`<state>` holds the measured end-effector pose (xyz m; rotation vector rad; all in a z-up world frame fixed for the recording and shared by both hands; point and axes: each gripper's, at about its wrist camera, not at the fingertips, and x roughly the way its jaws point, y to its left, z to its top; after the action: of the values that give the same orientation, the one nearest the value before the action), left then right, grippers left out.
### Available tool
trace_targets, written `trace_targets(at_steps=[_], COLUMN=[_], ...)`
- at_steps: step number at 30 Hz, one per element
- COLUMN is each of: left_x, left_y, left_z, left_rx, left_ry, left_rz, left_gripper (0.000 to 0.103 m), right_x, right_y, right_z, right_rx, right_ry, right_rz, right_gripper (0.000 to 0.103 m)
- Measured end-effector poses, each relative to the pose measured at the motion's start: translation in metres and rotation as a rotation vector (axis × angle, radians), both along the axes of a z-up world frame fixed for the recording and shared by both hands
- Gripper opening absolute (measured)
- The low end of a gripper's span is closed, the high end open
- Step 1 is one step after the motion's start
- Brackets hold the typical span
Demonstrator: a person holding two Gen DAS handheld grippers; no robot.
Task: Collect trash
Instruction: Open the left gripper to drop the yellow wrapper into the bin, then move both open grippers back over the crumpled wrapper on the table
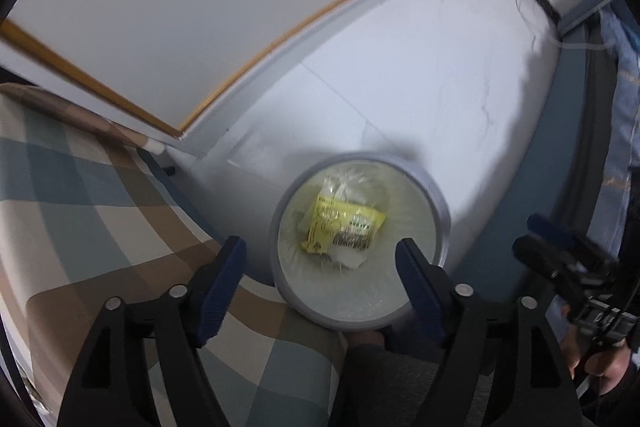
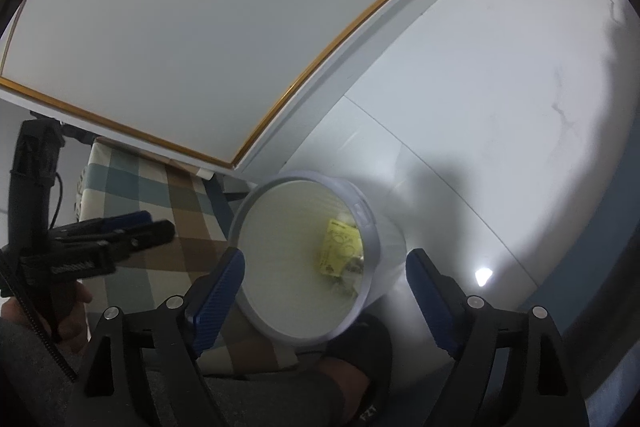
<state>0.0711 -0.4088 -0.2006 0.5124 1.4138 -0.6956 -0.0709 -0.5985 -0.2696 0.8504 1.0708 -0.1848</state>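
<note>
Above the lined bin (image 1: 360, 247) on the floor, the left gripper (image 1: 320, 263) hung with jaws spread and empty, the yellow wrapper (image 1: 342, 227) lying inside (apparently dropped there); the right gripper (image 2: 326, 279) was likewise wide, holding nothing.

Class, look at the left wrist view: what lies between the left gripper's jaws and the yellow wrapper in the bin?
Nothing but air: the left gripper hangs open above the bin, the yellow wrapper lying inside.

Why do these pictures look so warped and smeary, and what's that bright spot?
Both views are fisheye, so the wall trim bows. Left wrist: the yellow wrapper in the bin is motion-blurred. Right wrist: glare on the floor, shadow beside the bin.
</note>
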Motion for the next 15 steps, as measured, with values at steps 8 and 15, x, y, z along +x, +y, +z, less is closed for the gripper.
trace_targets(at_steps=[8,15], left_x=[0.004,0.006], left_y=[0.023,0.067], left_z=[0.044,0.100], left_rx=[-0.137,-0.286], left_ry=[-0.039,-0.178], left_rz=[0.082,0.176], left_gripper=[0.080,0.080], right_x=[-0.002,0.001], right_y=[0.008,0.021], right_z=[0.030,0.070], right_rx=[-0.043,-0.081], right_ry=[-0.032,-0.091], right_rz=[0.009,0.028], right_gripper=[0.085,0.086])
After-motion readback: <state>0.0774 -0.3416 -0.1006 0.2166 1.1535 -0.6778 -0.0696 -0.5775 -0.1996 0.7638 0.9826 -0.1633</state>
